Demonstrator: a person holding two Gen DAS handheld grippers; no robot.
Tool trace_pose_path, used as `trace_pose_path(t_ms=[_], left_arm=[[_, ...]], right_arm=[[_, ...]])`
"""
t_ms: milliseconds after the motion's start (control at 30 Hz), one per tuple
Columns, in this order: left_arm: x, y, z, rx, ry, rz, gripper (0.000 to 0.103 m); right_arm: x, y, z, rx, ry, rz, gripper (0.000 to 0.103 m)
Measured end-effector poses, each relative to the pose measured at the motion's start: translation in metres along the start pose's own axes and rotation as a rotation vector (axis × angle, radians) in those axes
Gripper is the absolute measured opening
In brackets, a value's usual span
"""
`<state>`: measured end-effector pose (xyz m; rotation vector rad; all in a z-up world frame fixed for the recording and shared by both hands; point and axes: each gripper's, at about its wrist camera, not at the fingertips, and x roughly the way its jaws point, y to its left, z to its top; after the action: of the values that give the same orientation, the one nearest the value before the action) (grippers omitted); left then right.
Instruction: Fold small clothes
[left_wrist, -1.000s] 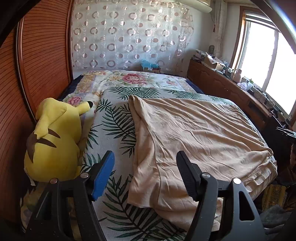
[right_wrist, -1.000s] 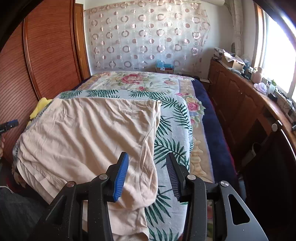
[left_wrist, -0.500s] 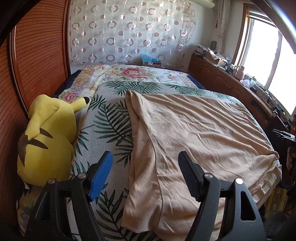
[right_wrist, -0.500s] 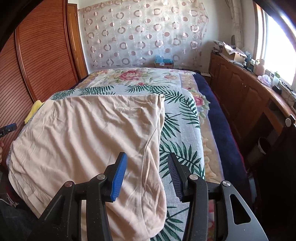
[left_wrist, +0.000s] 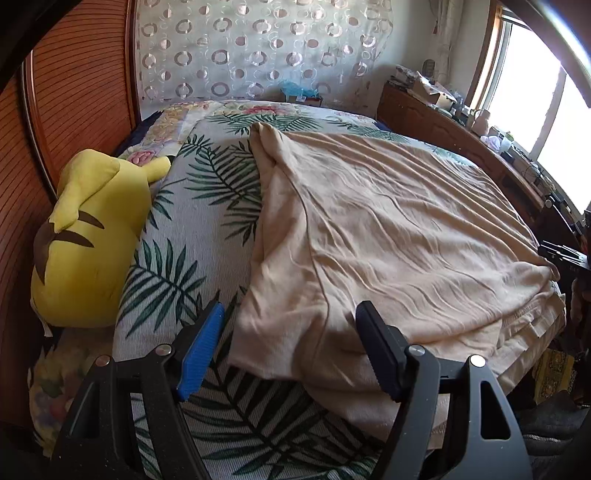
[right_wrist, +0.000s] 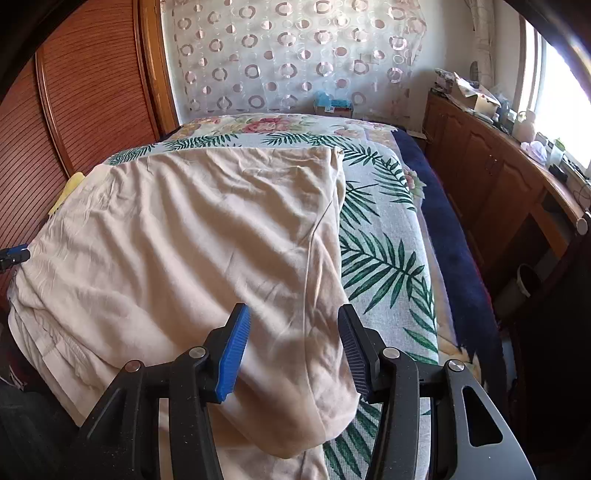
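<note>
Bed (left_wrist: 177, 236), covered by a palm-print sheet, on which the beige garment (left_wrist: 388, 229) is spread nearly flat and lightly wrinkled; its near edge hangs over the bed's front. In the left view the garment fills the area from 12 to 4 o'clock, one side edge running from a bunched far corner at 12 o'clock down to a sleeve-like flap at 6 o'clock. In the right view the same garment (right_wrist: 192, 236) occupies 9 to 12 o'clock, its other side edge and rounded flap lying at 6 o'clock. A hem with layered cloth is seen at the near corner, so some doubling may already be present, though this cannot be told with certainty. As judged, folding is at an early stage: no side has been turned in, and the side folds and final halving are left to do.

A yellow plush toy (left_wrist: 88, 240) is seen at 9 o'clock in the left view, beside the garment but apart from it.

Left gripper (left_wrist: 291, 347): jaws held wide apart, nothing gripped; the near flap lies between and beyond the fingers, untouched by the pads.

Right gripper (right_wrist: 295, 347): jaws lately opening, now moderately parted; the opposite flap lies between them, unpinched. Both grippers are thus poised over the two near flaps
</note>
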<state>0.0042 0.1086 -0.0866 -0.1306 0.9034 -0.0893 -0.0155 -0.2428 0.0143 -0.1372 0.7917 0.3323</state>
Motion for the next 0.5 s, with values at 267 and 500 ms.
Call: trace_pose_path(t_ms=[267,500], left_arm=[[-0.003,-0.003,-0.005,0.012,0.006,0.01,0.074],[-0.004,-0.005,-0.006,0.02,0.008,0.015,0.074]], right_arm=[[-0.01,0.016,0.0,-0.023,-0.03,0.004,0.051],[-0.015,0.045,-0.004,-0.081,-0.052,0.054,0.056]])
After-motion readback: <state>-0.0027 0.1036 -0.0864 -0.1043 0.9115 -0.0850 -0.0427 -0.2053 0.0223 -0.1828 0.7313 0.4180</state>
